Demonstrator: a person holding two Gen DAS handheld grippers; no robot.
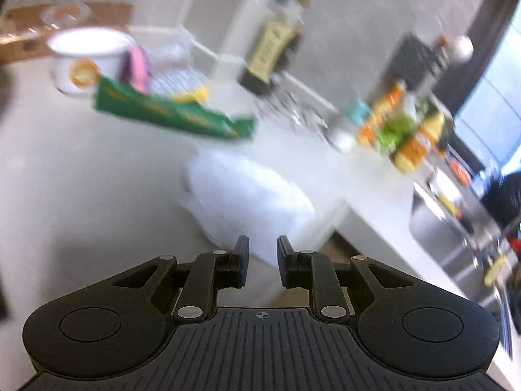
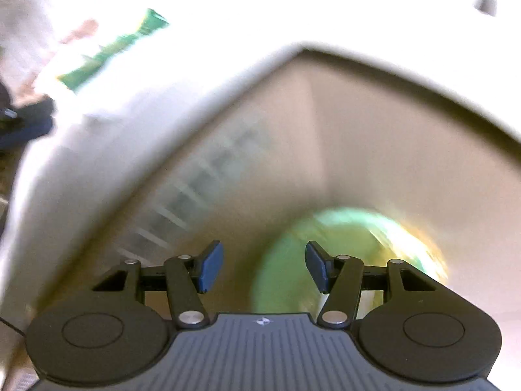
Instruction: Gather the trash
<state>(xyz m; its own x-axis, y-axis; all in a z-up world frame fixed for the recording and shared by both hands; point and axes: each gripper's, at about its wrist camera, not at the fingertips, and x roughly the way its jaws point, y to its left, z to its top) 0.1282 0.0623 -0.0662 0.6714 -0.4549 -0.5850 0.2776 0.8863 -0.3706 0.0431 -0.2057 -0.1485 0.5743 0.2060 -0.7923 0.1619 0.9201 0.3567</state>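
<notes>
Both grippers are empty: the left gripper (image 1: 262,254) stands with jaws slightly apart, the right gripper (image 2: 264,265) spread wider above the white bin (image 2: 97,163). Down inside the bin lies 1 blurred green item (image 2: 342,247), seemingly already dropped. Farther left on the counter (image 1: 65,179), a green wrapper (image 1: 172,114) is left to collect, along with a white crumpled lump (image 1: 247,195) nearer the left gripper.
</notes>
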